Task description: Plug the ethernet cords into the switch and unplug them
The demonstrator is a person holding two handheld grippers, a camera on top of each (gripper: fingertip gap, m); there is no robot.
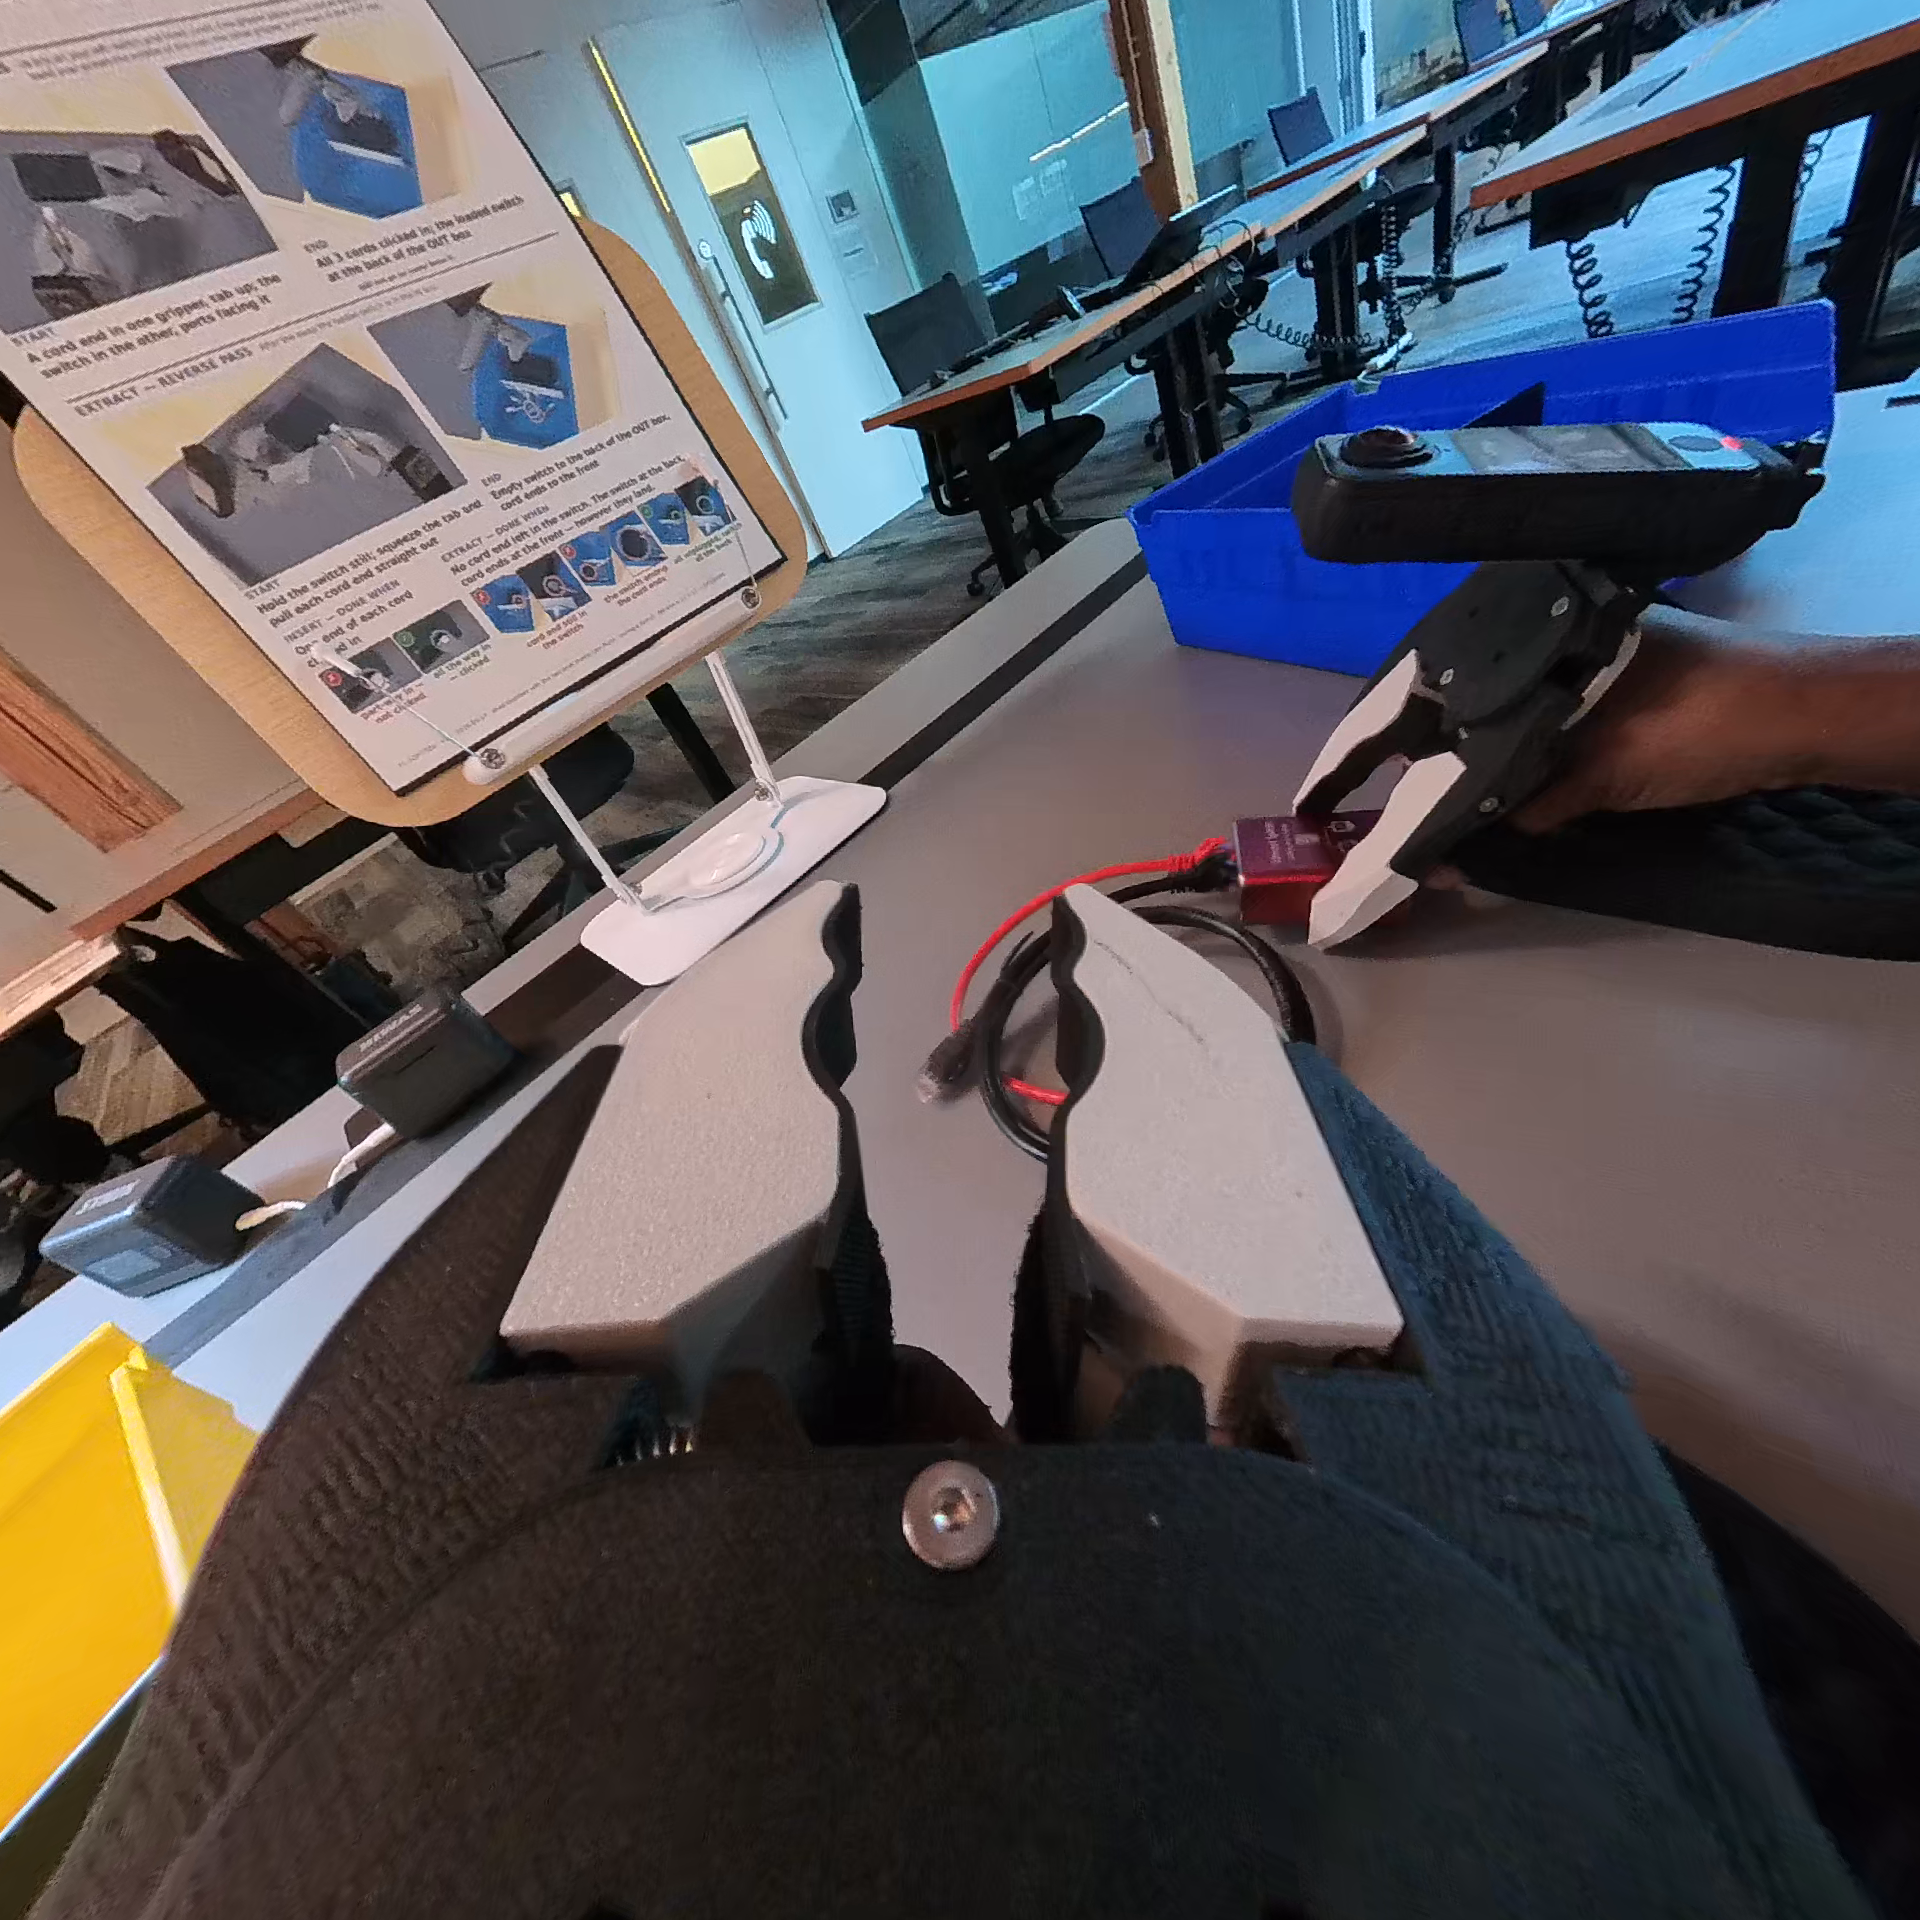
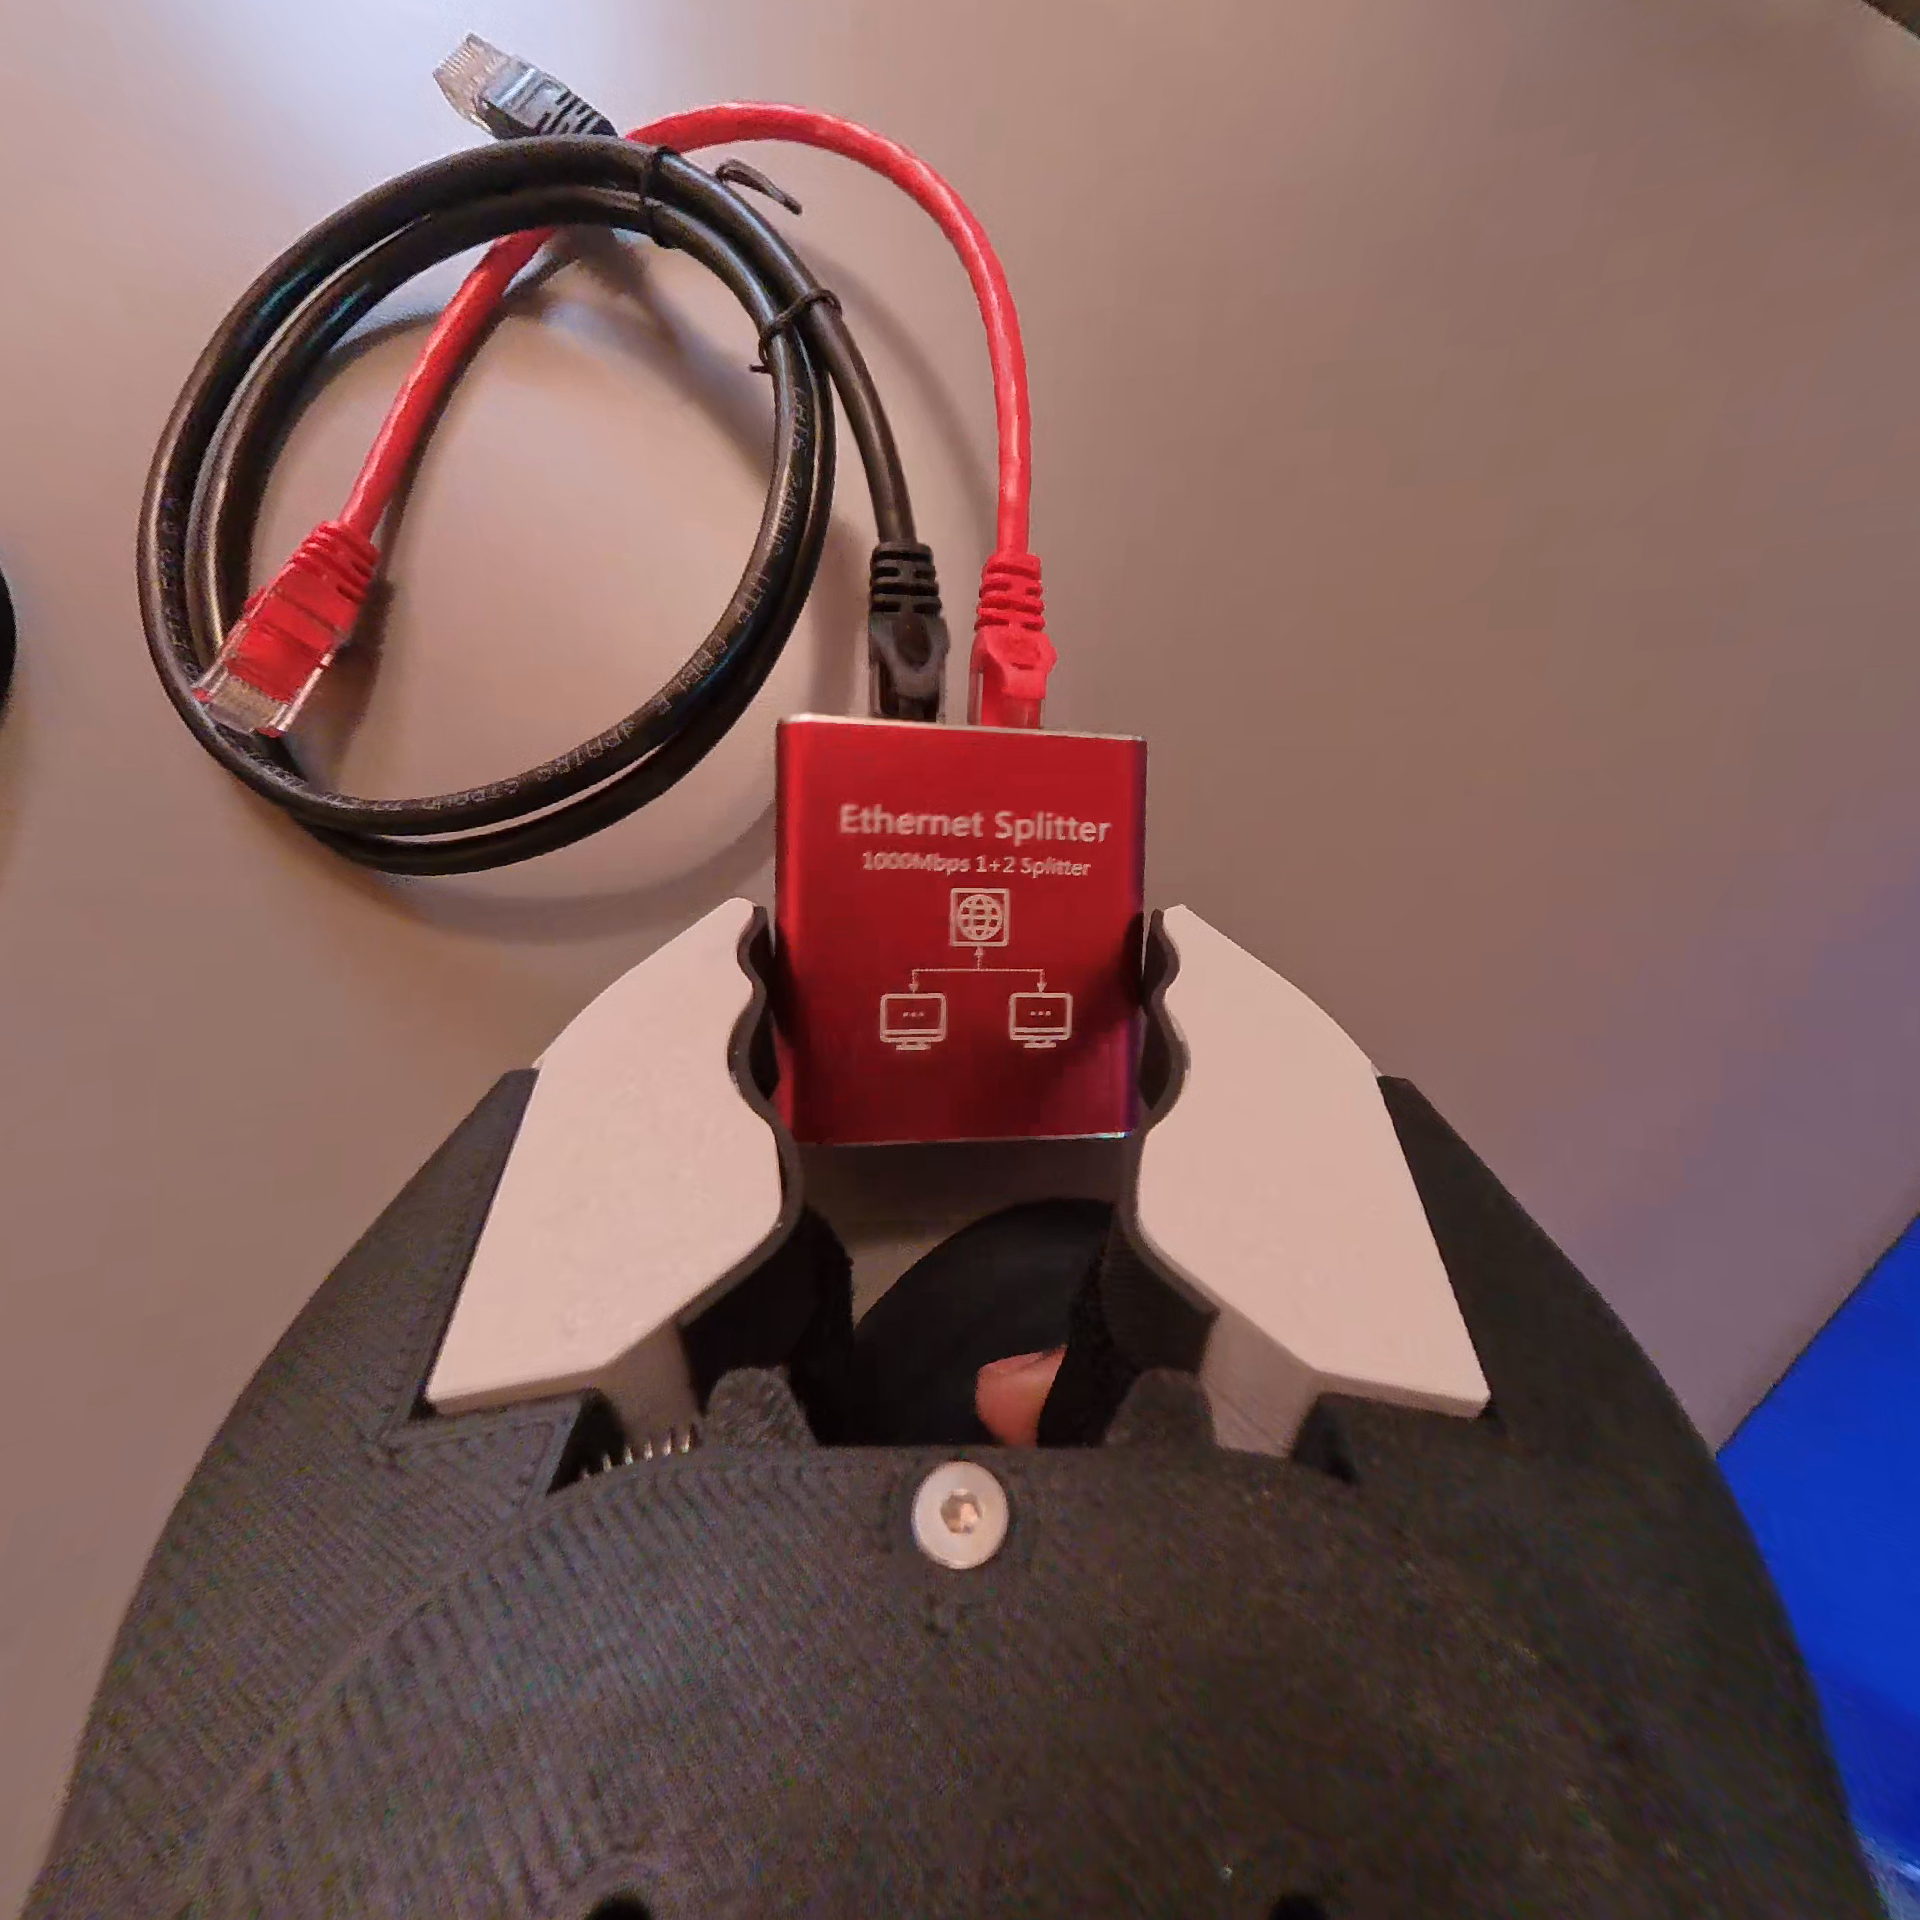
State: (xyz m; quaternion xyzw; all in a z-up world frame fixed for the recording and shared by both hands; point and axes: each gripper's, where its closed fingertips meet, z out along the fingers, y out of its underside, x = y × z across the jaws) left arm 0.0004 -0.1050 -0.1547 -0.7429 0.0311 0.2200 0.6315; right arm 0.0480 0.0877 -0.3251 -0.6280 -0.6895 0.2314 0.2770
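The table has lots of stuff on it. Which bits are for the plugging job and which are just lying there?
For the job:
red switch
red cord
black cord
right gripper
left gripper

Just lying about:
blue bin
yellow bin
instruction board
two small grey boxes

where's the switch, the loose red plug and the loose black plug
switch (image 2: 961, 935), right wrist view, on its red top face
loose red plug (image 2: 275, 644), right wrist view, on its boot
loose black plug (image 2: 514, 99), right wrist view, on its boot

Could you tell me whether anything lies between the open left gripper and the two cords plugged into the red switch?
Nothing solid does: only the coiled black cord and red cord on the grey table lie between the left gripper and the small red metal switch.
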